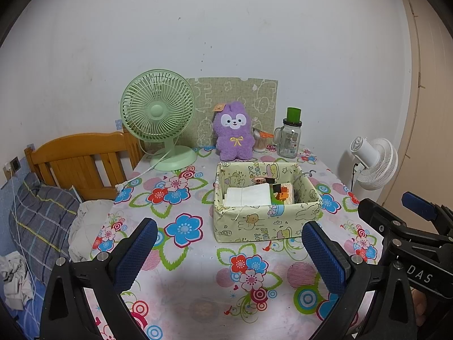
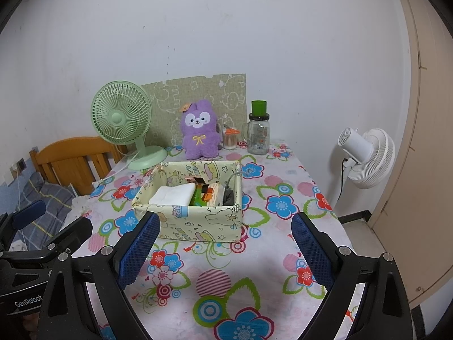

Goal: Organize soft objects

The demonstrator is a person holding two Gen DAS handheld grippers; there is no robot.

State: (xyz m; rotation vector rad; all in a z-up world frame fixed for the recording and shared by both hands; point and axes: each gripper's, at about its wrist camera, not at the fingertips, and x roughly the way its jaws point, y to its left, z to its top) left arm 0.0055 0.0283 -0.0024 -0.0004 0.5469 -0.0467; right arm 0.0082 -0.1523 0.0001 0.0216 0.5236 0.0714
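Observation:
A purple plush bunny (image 1: 233,136) (image 2: 201,133) sits upright at the back of the table against the wall. In front of it stands a yellow cartoon-print fabric box (image 1: 254,223) (image 2: 198,223) holding a folded white cloth (image 1: 249,195) (image 2: 172,194) and colourful items. My left gripper (image 1: 229,243) hovers open over the flowered tablecloth, nothing between its blue pads, short of the box. My right gripper (image 2: 226,235) is likewise open and empty, just in front of the box. Each gripper shows at the edge of the other's view.
A green desk fan (image 1: 158,119) (image 2: 121,119) stands back left, its cord trailing off the table. A glass jar with green cap (image 1: 290,136) (image 2: 259,130) and a cotton-swab tub (image 1: 260,141) stand back right. A wooden bed frame (image 1: 79,158) lies left, a white fan (image 2: 365,155) right.

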